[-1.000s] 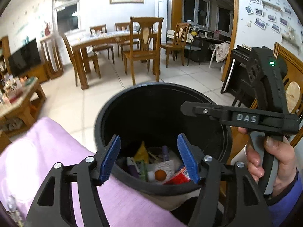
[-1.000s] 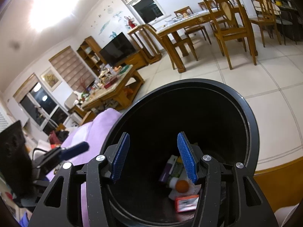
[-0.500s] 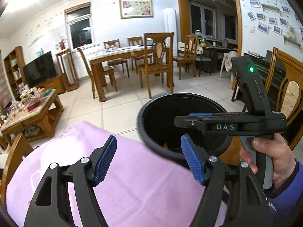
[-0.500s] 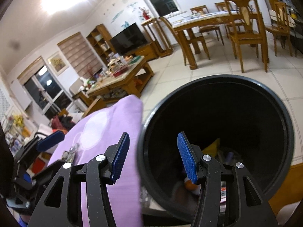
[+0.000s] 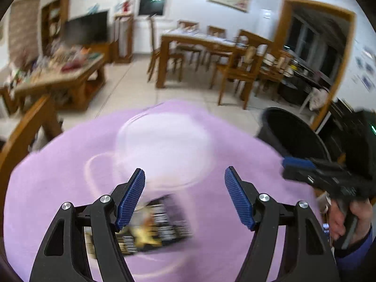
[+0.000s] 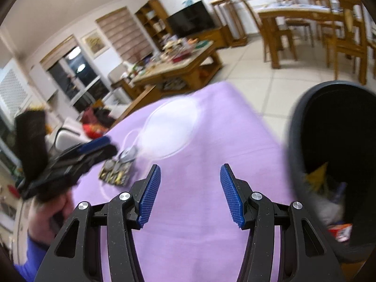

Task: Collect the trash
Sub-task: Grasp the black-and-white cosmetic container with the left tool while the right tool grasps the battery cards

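A dark, printed flat wrapper [image 5: 152, 225] lies on the purple tablecloth [image 5: 211, 211], just below my open, empty left gripper [image 5: 184, 197]. It also shows in the right wrist view [image 6: 117, 171], left of my open, empty right gripper [image 6: 190, 192]. The black trash bin [image 6: 333, 164] stands at the table's right edge with several pieces of trash inside; it shows at the right in the left wrist view [image 5: 293, 134]. The right gripper appears at the right of the left wrist view [image 5: 296, 164]. The left gripper appears blurred at the left of the right wrist view [image 6: 98, 145].
A pale round print [image 5: 164, 138] marks the cloth's middle. A wooden chair back [image 5: 28, 129] stands at the table's left edge. A cluttered coffee table [image 6: 178, 68] and a dining table with chairs [image 5: 206, 54] stand on the tiled floor beyond.
Both grippers have swung left, away from the bin and over the purple cloth. The wrapper has come into view under the left gripper. Both stay open.
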A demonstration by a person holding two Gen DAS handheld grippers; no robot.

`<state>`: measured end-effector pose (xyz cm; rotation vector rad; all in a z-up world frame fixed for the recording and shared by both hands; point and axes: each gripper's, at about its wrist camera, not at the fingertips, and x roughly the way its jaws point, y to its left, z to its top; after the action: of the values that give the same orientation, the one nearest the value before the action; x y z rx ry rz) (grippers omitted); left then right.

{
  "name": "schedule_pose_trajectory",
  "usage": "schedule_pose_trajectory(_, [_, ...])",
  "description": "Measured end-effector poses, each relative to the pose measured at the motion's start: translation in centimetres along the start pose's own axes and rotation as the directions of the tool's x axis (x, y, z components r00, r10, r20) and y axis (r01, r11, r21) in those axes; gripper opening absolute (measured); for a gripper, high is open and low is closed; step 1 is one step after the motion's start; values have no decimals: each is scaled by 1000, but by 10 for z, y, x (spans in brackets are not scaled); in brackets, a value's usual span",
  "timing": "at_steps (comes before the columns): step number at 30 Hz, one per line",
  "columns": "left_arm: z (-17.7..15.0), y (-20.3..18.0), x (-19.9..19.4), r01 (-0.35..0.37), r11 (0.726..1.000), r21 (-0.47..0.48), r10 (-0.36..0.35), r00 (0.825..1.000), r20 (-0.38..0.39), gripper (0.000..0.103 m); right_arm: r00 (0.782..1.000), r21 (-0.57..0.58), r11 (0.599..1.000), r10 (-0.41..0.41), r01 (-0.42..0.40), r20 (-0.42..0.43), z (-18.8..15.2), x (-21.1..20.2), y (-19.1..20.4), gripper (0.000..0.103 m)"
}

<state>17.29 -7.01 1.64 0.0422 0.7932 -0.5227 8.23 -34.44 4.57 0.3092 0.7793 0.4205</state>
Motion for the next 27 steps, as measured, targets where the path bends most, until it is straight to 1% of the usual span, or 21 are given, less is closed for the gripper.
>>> schedule_pose_trajectory(1, [0,14,7,-3,1000,-27,2,1000,-23,69,1000,-11,1000,8,-8,-20,0,10,9,53])
schedule_pose_trajectory(3, [-1,27,16,6,999,-51,-8,999,-48,69,998,-28,999,22,-24,-58,-1,28,25,53])
schedule_pose_trajectory(5, [-2,33,23,15,999,-50,-18,997,-69,69,995,-40,999,33,-36,-94,0,42,36,53])
schedule_pose_trajectory(8, [-4,37,35,6,999,-39,-10,995,-102,68,989,-64,996,45,-55,-140,-2,62,53,53])
schedule_pose_trajectory(10, [-5,41,43,-5,999,-32,1,992,-124,59,985,-81,995,51,-65,-167,-1,73,65,53])
schedule_pose_trajectory(11, [-12,45,39,-18,1000,-25,15,992,-123,57,983,-89,994,52,-69,-179,1,79,71,53])
schedule_pose_trajectory(13, [-18,49,39,-25,999,-28,21,992,-122,49,979,-103,992,51,-72,-195,-2,86,77,53])
schedule_pose_trajectory(16, [-23,51,34,-13,1000,-23,11,993,-115,49,974,-123,989,47,-76,-221,0,98,87,53])
schedule_pose_trajectory(21, [-30,48,28,-36,999,19,37,995,-96,49,969,-148,986,44,-82,-243,1,108,98,53])
schedule_pose_trajectory(24, [-31,48,29,-46,998,29,49,994,-95,48,970,-171,983,22,-65,-242,1,115,105,53])
schedule_pose_trajectory(26, [-29,52,30,-52,998,40,55,994,-94,48,970,-204,977,8,-59,-242,1,122,113,53])
schedule_pose_trajectory(27, [-29,53,30,-57,998,41,60,994,-93,48,970,-224,973,2,-58,-243,1,124,116,51])
